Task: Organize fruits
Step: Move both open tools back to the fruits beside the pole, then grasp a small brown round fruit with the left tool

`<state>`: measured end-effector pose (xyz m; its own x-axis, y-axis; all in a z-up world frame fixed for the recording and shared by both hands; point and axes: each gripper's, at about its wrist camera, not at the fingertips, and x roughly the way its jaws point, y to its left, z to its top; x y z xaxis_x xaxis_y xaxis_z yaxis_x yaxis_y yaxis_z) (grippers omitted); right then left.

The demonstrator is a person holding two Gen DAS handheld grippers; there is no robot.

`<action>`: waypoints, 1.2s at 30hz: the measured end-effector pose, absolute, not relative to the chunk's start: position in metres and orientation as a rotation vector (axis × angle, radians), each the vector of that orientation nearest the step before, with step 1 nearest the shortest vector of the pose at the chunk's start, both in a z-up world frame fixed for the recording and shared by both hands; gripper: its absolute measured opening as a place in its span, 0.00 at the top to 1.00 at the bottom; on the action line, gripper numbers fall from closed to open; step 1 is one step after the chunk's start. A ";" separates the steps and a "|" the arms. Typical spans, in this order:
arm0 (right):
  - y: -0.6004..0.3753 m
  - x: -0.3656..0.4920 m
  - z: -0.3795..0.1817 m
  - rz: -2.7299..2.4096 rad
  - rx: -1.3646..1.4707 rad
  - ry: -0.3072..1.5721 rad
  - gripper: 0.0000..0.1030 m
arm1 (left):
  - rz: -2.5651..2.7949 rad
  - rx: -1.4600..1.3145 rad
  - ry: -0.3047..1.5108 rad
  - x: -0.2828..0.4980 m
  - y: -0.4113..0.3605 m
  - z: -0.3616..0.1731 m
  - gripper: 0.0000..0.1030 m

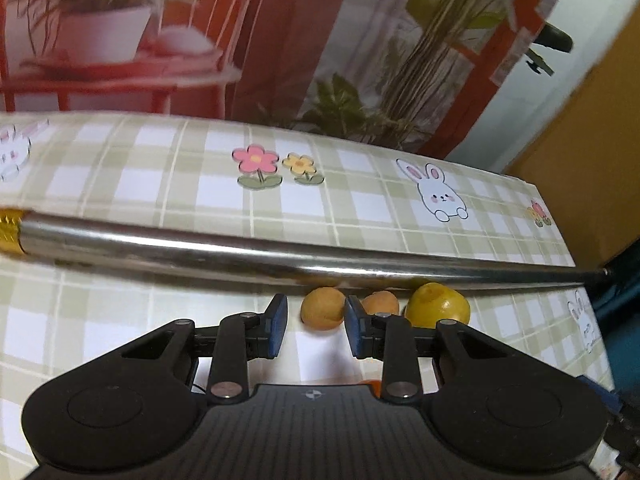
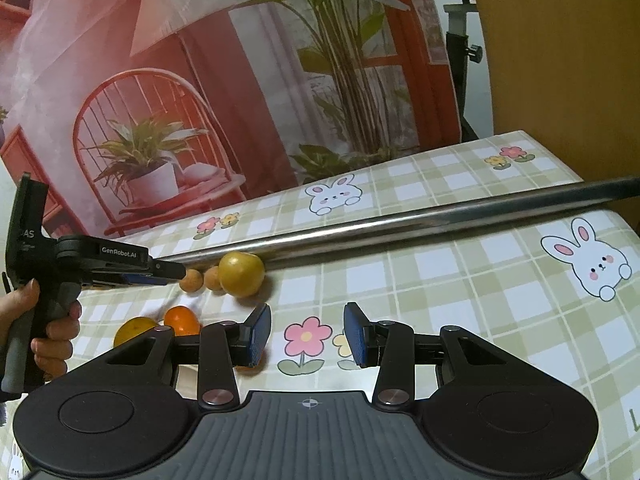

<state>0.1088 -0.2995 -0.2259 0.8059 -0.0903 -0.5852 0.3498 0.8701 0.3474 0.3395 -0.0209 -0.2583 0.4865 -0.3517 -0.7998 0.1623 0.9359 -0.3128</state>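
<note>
Looking down my left claw (image 1: 315, 326) first: its blue pads are spread apart with nothing between them, and it's aimed low over the table (image 1: 120, 184), the one with the green checked cloth with bunnies and flowers. Just past the fingertips there's a small tan fruit (image 1: 323, 307), sitting right in line with the gap but not touched by either pad. A second small tan fruit (image 1: 381, 302) peeks out behind the right pad, and a bigger yellow-green fruit (image 1: 437, 305) sits just beside that one. All three are lined up against a long shiny metal rod (image 1: 240, 246) lying across the table, gold cap on its left end.

Now the right wrist view: my right claw (image 2: 307, 334) is wide open too, hovering over a pink flower print, holding nothing. Off to the left I can see my left claw (image 2: 170, 270) from the side, in my hand (image 2: 48, 320), its tip right up near the two small tan fruits (image 2: 191, 280) (image 2: 214, 278) and the yellow-green fruit (image 2: 241, 274) by the rod (image 2: 400, 222). Closer to me sit an orange fruit (image 2: 182, 319) and a yellow fruit (image 2: 134, 329), partly hidden behind my right claw's left finger.
</note>
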 end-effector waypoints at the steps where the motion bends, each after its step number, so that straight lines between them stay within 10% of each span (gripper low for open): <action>1: -0.300 0.109 -0.227 -0.245 0.466 0.593 0.63 | -0.315 -0.214 1.021 0.340 -0.020 -0.260 0.67; 36: -0.302 0.126 -0.229 -0.200 0.437 0.576 0.62 | -0.321 -0.133 0.811 0.272 0.000 -0.207 0.72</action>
